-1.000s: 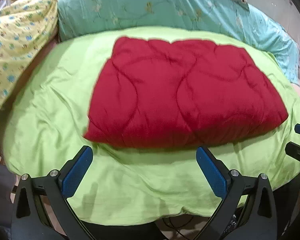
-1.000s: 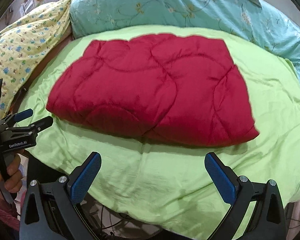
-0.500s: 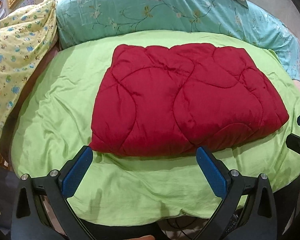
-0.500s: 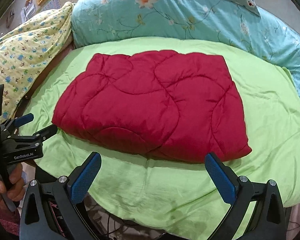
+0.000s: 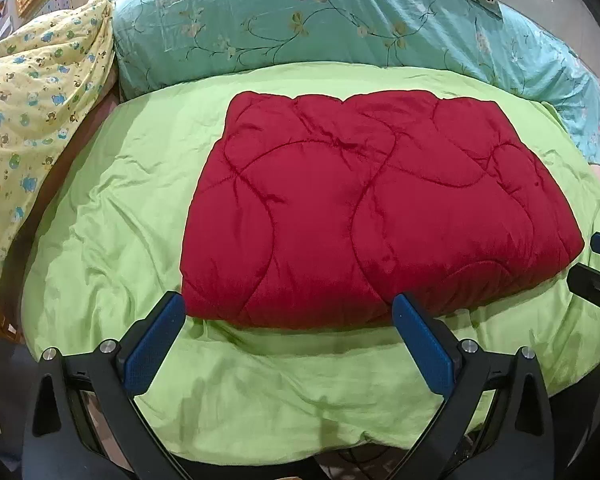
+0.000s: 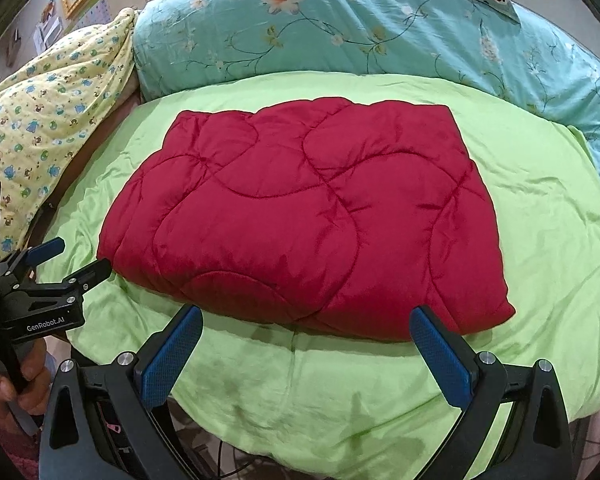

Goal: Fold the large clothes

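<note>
While both hover level nr red quilt (image 5: 364,208), L claw (image 5: 288,320) & R claw (image 6: 308,328) gape, empty.

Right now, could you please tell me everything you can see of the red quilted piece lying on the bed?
The red quilted piece is a puffy, padded fabric with curved stitched lines and a slight sheen. It lies folded into a thick, roughly rectangular bundle, flat on the green cover, nearer the blue flowered bedding than the front edge. Only the cover touches it; both grippers are open and short of its near edge.
</note>
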`<control>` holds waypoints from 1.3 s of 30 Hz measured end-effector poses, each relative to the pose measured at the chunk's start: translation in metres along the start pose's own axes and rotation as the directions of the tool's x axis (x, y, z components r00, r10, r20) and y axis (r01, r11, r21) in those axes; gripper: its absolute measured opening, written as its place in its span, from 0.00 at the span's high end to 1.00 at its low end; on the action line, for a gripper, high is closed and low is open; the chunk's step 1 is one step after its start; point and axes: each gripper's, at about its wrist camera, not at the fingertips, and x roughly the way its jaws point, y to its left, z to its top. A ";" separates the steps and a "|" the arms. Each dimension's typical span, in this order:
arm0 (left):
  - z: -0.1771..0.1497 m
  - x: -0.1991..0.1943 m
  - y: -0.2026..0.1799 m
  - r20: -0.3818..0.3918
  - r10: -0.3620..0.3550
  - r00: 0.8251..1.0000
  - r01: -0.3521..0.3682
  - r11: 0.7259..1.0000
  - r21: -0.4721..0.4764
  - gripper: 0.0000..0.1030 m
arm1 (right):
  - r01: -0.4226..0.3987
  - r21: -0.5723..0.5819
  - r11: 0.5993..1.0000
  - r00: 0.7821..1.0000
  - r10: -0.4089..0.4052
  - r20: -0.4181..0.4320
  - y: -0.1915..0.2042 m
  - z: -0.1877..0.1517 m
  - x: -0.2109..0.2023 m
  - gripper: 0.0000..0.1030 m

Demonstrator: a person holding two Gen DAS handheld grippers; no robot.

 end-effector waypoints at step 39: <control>0.018 0.022 -0.002 -0.012 0.019 1.000 -0.019 1.000 0.011 0.00 | -0.017 0.018 1.000 0.999 0.017 -0.027 -0.006 0.019 0.023 0.00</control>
